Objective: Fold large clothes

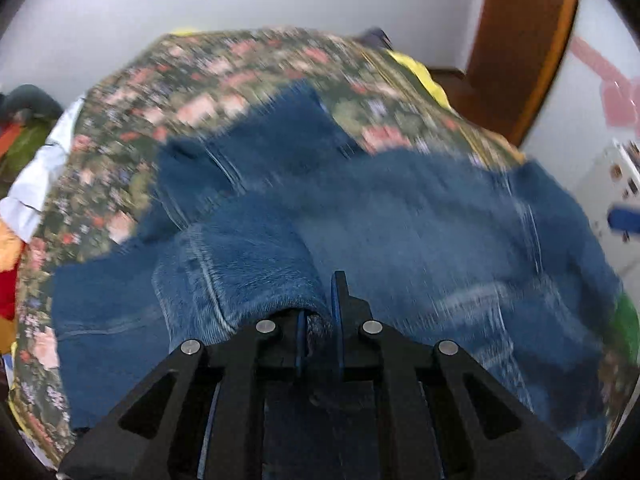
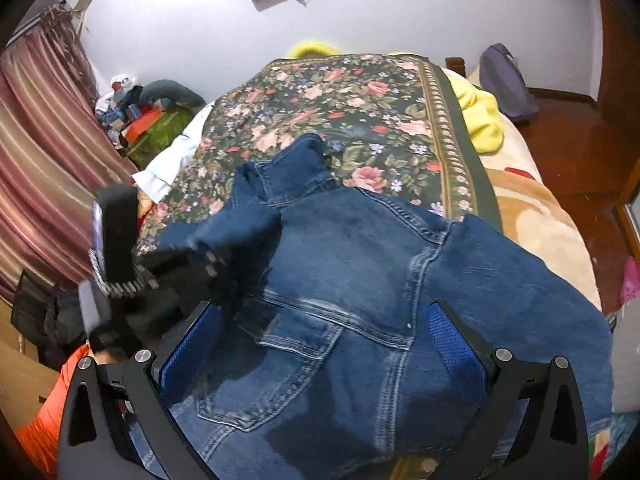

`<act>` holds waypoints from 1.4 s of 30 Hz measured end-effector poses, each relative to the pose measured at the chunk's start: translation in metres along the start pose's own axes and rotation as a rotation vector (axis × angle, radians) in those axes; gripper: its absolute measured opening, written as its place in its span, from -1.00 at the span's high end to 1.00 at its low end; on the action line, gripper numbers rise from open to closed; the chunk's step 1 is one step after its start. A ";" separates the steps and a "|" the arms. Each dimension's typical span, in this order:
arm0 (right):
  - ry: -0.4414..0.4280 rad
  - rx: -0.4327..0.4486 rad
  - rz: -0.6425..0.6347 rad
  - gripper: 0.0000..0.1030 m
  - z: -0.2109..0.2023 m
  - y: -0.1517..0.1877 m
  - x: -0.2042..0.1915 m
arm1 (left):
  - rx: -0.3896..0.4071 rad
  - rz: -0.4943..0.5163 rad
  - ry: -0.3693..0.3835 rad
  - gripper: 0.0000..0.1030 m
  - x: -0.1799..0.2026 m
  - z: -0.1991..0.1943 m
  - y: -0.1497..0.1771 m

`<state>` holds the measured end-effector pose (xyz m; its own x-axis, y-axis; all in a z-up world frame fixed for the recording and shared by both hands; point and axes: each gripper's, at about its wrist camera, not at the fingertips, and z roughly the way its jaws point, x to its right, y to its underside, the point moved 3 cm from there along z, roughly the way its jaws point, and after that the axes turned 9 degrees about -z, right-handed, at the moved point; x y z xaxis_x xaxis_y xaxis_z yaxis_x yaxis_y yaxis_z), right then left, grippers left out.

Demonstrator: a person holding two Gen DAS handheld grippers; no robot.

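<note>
Blue jeans (image 1: 400, 220) lie spread across the floral bedspread (image 1: 224, 72), their back pocket and seat seam facing up in the right wrist view. My left gripper (image 1: 320, 304) is shut on a folded piece of a jeans leg, and the fabric drapes over its left finger. This view is motion-blurred. In the right wrist view that left gripper (image 2: 200, 258) appears blurred at the left edge of the jeans (image 2: 352, 248). My right gripper (image 2: 320, 320) hangs open over the seat of the jeans, blue pads (image 2: 452, 340) wide apart and holding nothing.
A yellow blanket (image 2: 484, 116) and a purple bag (image 2: 506, 80) lie at the bed's far right. The wooden floor (image 2: 568, 140) is beyond them. A striped curtain (image 2: 40, 140) and a clutter pile (image 2: 132, 112) fill the left. An orange sleeve (image 2: 44, 420) shows at lower left.
</note>
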<state>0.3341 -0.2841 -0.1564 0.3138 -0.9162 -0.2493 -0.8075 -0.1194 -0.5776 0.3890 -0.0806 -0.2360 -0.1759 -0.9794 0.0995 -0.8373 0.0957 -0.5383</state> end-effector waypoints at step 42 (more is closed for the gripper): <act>0.164 -0.273 -0.491 0.18 0.217 -0.048 -0.152 | -0.051 -0.274 -0.321 -0.59 -0.240 -0.009 0.110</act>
<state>0.4333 -0.0565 -0.2592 0.6203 -0.7730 0.1330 -0.6931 -0.6196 -0.3684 0.3348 0.1662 -0.3117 0.2202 -0.9748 -0.0367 -0.8565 -0.1752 -0.4854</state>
